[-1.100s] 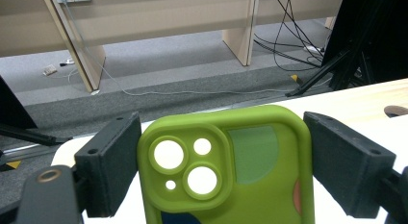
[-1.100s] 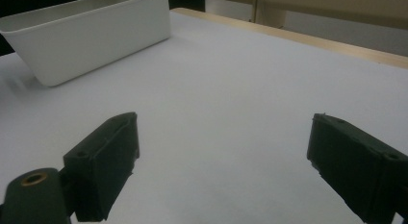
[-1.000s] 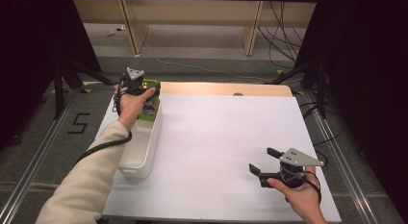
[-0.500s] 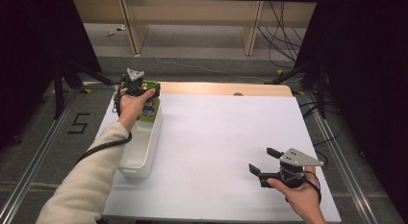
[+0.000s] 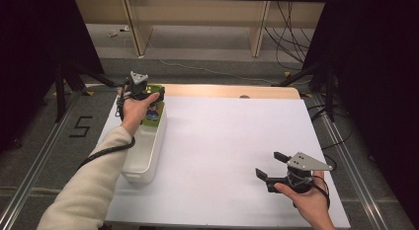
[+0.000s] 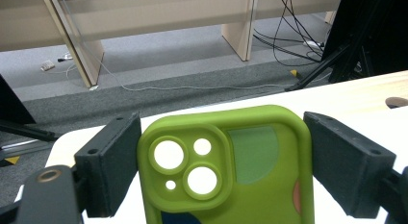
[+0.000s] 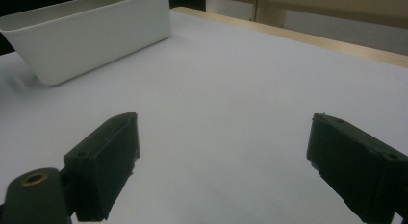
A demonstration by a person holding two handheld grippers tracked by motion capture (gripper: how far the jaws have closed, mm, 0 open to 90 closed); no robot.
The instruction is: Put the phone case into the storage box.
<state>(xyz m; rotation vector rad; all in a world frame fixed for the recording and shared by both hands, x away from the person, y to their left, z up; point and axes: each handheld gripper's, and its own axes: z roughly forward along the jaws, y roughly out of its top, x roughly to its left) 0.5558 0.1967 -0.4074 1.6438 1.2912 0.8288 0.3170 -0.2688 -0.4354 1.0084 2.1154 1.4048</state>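
In the high view the left gripper [image 5: 148, 98] sits at the upper left of the frame, over the far end of a white bin [image 5: 143, 151] that stands along the left edge of the white table [image 5: 232, 141]. Between its jaws is a green phone case [image 6: 231, 171], which fills the lower middle of the left gripper view with its camera cut-outs facing the lens. The jaws bracket the case's two long edges; the left one looks pressed against it, while a sliver of light shows at the right one, so I judge them clamped on the case though the contact is not fully clear. The case looks like soft silicone or rubber: light, bendy, grippy rather than slick, and not fragile. Being hollow, it will likely bow if squeezed hard across its width, so a modest pinch on the thicker rim near the camera block seems the best hold. The right gripper [image 5: 272, 168] rests at the lower right of the high view, just above the bare table, jaws wide apart with nothing between them.
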